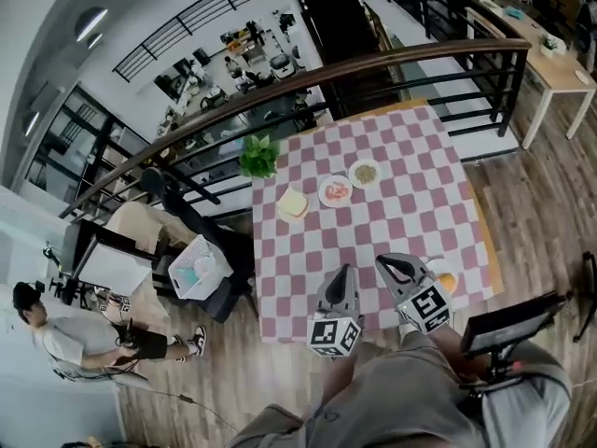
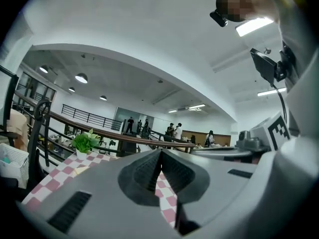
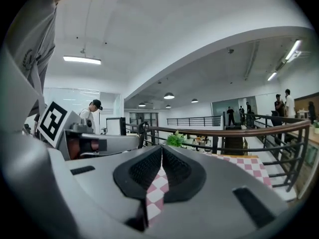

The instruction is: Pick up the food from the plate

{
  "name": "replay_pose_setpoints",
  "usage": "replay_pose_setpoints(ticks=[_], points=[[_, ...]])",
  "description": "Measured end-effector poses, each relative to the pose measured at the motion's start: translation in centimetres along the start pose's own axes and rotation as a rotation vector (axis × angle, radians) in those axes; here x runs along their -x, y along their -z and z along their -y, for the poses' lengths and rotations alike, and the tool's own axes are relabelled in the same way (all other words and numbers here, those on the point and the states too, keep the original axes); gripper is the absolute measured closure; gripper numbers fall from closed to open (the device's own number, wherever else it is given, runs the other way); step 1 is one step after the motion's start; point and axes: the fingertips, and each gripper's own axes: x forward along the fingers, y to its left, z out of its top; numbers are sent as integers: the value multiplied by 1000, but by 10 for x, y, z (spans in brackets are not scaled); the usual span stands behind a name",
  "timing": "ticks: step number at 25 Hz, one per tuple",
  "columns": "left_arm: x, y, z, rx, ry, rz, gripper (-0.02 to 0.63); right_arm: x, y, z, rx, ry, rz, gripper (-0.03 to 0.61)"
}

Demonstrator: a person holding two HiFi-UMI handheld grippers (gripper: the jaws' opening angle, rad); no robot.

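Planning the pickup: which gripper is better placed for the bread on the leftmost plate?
Probably left: the left gripper sits nearer the bread; the right gripper is farther across. Both are shut.

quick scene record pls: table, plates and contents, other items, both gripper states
surface: table, pink-and-white checked cloth
left plate: pale square slice, probably bread
middle plate: reddish food
right plate: greenish-brown food
plant: far left corner of the table
dish: near edge, holds something orange, partly hidden by the right gripper
left gripper: shut, empty
right gripper: shut, empty
task: no food picked up yet
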Motion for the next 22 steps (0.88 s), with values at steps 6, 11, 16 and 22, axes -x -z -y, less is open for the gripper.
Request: replay_pose_setpoints(ticks=[6, 11, 16, 22], points=[[-19, -16, 5, -91, 38, -12, 603, -16, -19, 23, -2, 15, 59, 563], [-30, -36, -1, -93, 22, 29, 603, 1, -44, 68, 9, 116, 103, 563], [-31, -64, 0, -115, 53, 83, 603, 34, -70, 104, 26, 232, 141, 563], [-28, -64, -3, -99, 75, 92, 603, 47, -75, 115, 47, 317, 143, 563]])
